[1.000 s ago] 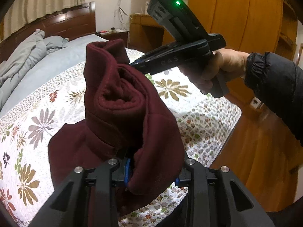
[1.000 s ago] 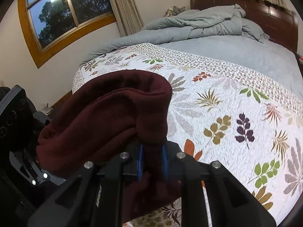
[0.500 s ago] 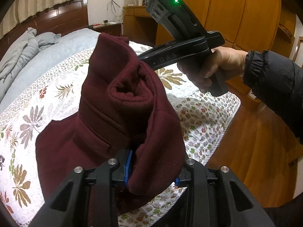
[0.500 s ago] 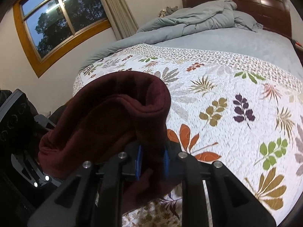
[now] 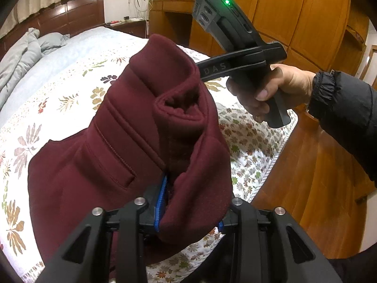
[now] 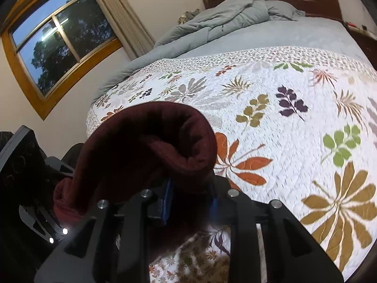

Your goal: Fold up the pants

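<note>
Maroon fleece pants (image 5: 132,146) hang bunched above the floral quilted bed (image 6: 294,122), lifted clear so they can be laid flat. The left gripper (image 5: 188,214) and right gripper (image 6: 188,202) each have fingers clamped on the cloth.

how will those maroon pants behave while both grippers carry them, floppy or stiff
Probably floppy but bulky: the maroon pants curl over the left gripper and sag to the quilt between grips. The fleecy, thick fabric bunched in the right gripper suggests it is unlikely to slip. Likely light, since two pinches hold it up.
</note>
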`<action>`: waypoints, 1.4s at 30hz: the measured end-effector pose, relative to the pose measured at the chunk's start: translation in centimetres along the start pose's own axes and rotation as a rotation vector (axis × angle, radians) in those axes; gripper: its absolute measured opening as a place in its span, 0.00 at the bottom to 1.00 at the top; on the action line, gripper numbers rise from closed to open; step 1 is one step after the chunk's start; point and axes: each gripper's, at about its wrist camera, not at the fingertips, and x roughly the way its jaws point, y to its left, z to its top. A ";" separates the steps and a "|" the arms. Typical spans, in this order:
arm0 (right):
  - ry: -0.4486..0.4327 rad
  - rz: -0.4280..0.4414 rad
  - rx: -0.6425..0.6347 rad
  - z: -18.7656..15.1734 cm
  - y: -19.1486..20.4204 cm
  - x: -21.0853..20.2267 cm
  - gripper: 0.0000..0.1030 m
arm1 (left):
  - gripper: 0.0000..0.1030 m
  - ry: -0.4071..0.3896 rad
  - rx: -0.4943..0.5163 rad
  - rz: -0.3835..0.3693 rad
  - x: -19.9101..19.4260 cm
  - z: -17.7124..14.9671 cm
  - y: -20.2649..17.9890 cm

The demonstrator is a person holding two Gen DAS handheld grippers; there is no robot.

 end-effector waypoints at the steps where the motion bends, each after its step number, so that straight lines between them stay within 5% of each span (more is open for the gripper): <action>1: 0.000 -0.003 0.006 -0.3 -0.1 0.0 0.26 | 0.31 0.003 -0.001 0.000 0.1 0.0 -0.1; 15: 0.071 -0.129 0.139 -2.0 -1.0 0.4 0.30 | 0.32 0.018 0.007 0.006 1.2 -0.5 -0.5; 19: 0.096 -0.135 0.347 -3.0 -2.5 0.0 0.58 | 0.33 -0.022 -0.011 -0.022 0.4 -0.9 0.0; 22: 0.074 -0.112 0.469 -3.8 -2.8 -0.7 0.68 | 0.34 -0.046 -0.055 -0.048 -1.0 -1.3 1.1; 24: 0.065 -0.103 0.533 -4.3 -2.6 -0.8 0.72 | 0.37 -0.066 -0.100 -0.096 -2.2 -1.4 2.0; 31: 0.039 -0.113 0.715 -7.1 -2.4 -0.7 0.72 | 0.81 -0.059 -0.056 -0.246 -4.1 -3.1 1.3; 38: -0.137 0.008 1.012 -13.1 -2.4 -4.0 0.78 | 0.84 -0.117 -0.010 -0.269 -7.1 -5.8 3.0; 42: -0.229 0.118 1.055 -16.1 -1.4 -5.0 0.84 | 0.85 -0.159 -0.169 -0.236 -7.9 -5.6 9.7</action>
